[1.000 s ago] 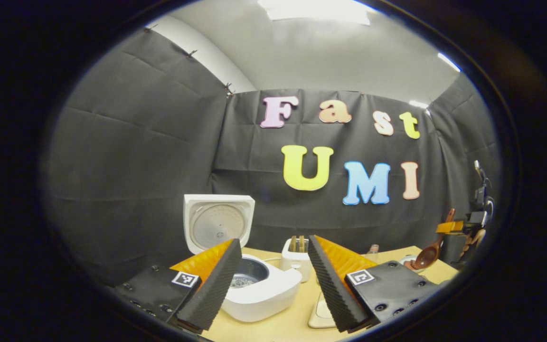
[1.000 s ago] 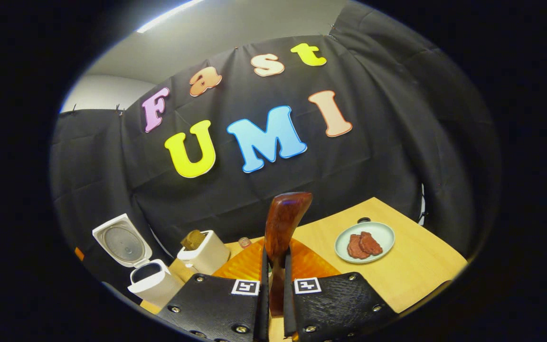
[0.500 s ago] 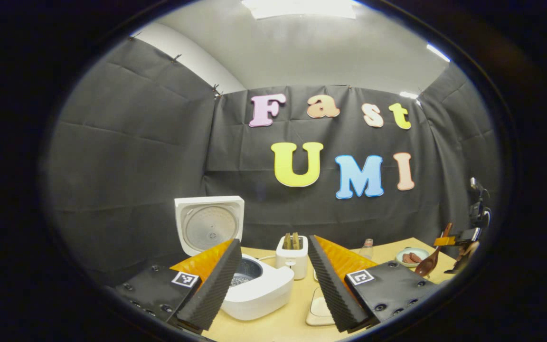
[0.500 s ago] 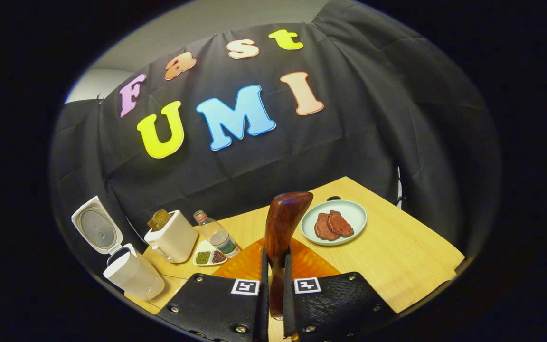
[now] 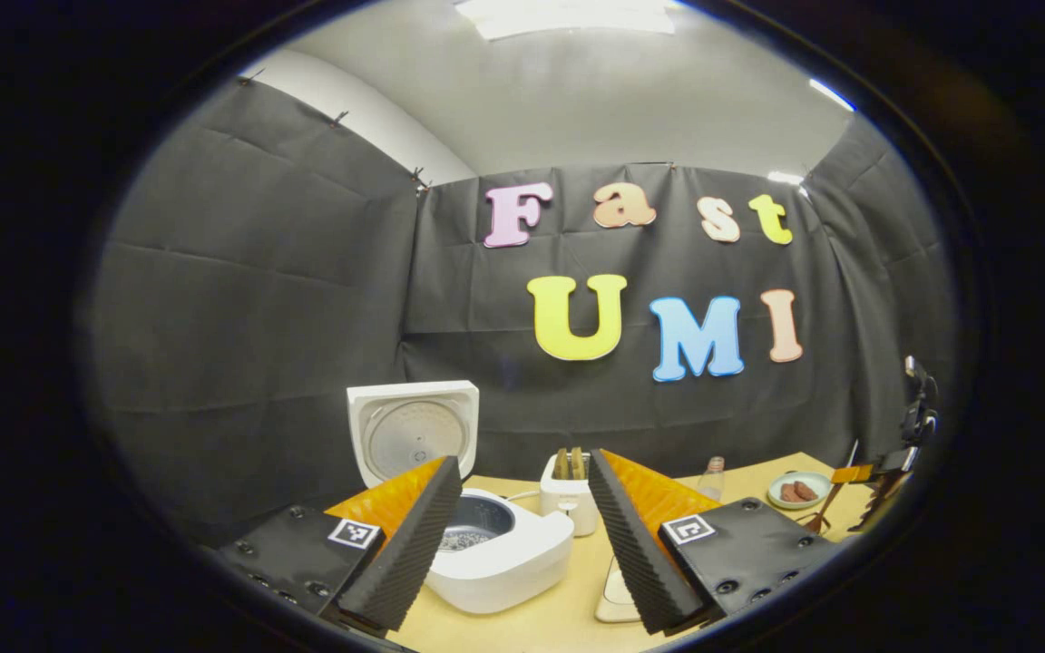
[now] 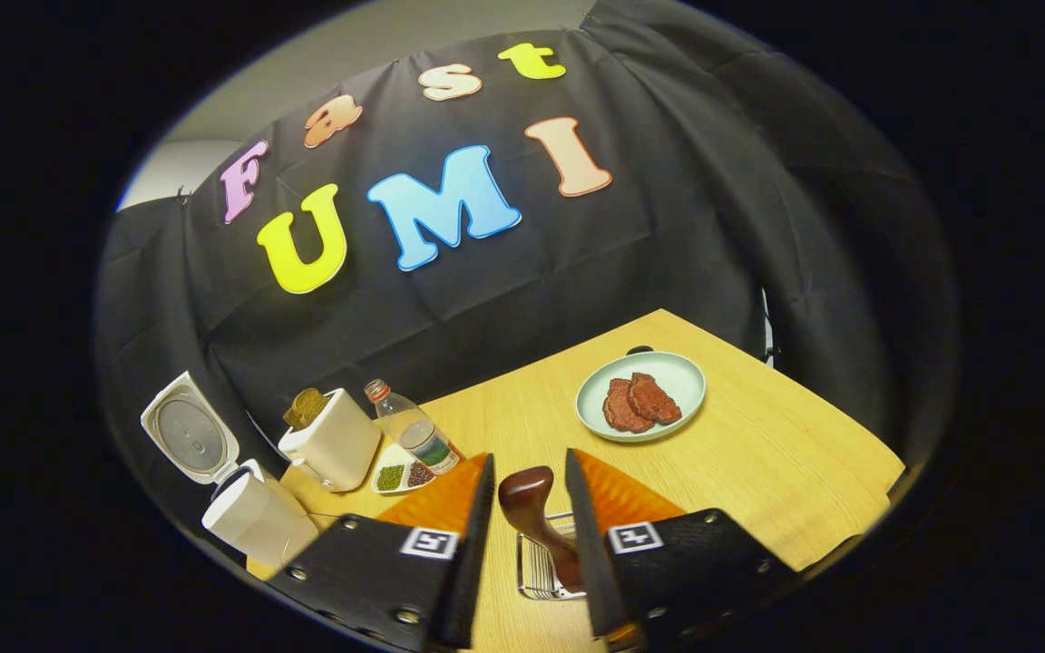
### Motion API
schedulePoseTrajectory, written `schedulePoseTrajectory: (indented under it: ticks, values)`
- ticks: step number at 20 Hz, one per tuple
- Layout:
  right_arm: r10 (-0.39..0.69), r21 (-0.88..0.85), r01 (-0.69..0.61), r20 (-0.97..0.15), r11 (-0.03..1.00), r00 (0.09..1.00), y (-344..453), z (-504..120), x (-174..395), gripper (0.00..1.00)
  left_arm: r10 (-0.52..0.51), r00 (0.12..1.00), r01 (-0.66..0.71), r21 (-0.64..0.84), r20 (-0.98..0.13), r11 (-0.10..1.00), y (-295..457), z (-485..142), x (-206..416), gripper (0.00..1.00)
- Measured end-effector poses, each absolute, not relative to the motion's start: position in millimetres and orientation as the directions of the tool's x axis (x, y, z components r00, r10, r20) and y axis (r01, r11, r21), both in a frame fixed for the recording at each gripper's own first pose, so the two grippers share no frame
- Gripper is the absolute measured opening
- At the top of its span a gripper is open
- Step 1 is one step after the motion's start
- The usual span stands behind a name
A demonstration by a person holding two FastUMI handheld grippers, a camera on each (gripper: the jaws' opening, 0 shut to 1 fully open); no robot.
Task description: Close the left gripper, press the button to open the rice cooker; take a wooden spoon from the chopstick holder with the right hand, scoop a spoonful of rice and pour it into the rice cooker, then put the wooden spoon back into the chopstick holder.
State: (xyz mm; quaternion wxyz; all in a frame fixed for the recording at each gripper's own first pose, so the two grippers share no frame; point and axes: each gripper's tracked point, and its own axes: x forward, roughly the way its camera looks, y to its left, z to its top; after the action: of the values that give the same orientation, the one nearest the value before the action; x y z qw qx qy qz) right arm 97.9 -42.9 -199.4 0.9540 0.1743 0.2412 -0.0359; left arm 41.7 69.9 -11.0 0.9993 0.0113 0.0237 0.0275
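The white rice cooker (image 5: 504,558) stands with its lid (image 5: 412,435) up, and pale grains lie in its dark pot. My left gripper (image 5: 522,462) hovers open in front of it, holding nothing. In the right gripper view the wooden spoon (image 6: 532,508) stands handle-up in a wire chopstick holder (image 6: 536,567). My right gripper (image 6: 527,458) is open around the handle, both fingers apart from it. The cooker (image 6: 255,531) sits at the far left of that view. The right gripper (image 5: 885,467) also shows at the left gripper view's right edge.
A cream toaster (image 6: 336,444) holding bread, a small bottle (image 6: 414,435) and a divided dish of beans (image 6: 400,473) stand between cooker and holder. A pale plate (image 6: 640,394) with meat slices lies farther back on the wooden table (image 6: 786,472).
My right gripper lowered the spoon into the wire holder, then opened and let go of the handle. The left gripper has barely shifted.
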Motion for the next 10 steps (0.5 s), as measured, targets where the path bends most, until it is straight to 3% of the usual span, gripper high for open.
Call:
schedulePoseTrajectory:
  ticks: [1,2,4,6,10]
  values:
    - [0.0,0.296,0.15,-0.452,0.943,0.892,-45.8,-192.9,96.7,0.6,0.058,0.997,-0.057,0.026,-0.042,0.998,71.1,-9.4,42.9,0.99]
    - [-0.016,0.278,0.151,-0.435,0.949,0.9,-49.7,-183.6,96.6,0.81,0.062,0.997,-0.061,0.028,-0.038,0.998,73.6,-8.7,45.2,0.99]
    - [-0.05,0.236,0.153,-0.393,0.96,0.918,-50.7,-160.5,101.3,0.96,0.075,0.997,-0.074,0.031,-0.035,0.997,80.3,-7.9,53.3,0.99]
    - [-0.08,0.195,0.156,-0.35,0.968,0.933,-55.8,-138.3,96.9,0.96,0.09,0.996,-0.088,0.036,-0.03,0.995,74.5,28.7,62.2,0.99]
    - [-0.119,0.149,0.167,-0.287,0.975,0.951,-63.1,-102.8,86.0,0.98,0.144,0.989,-0.142,0.057,-0.025,0.988,101.1,37.1,97.3,0.99]
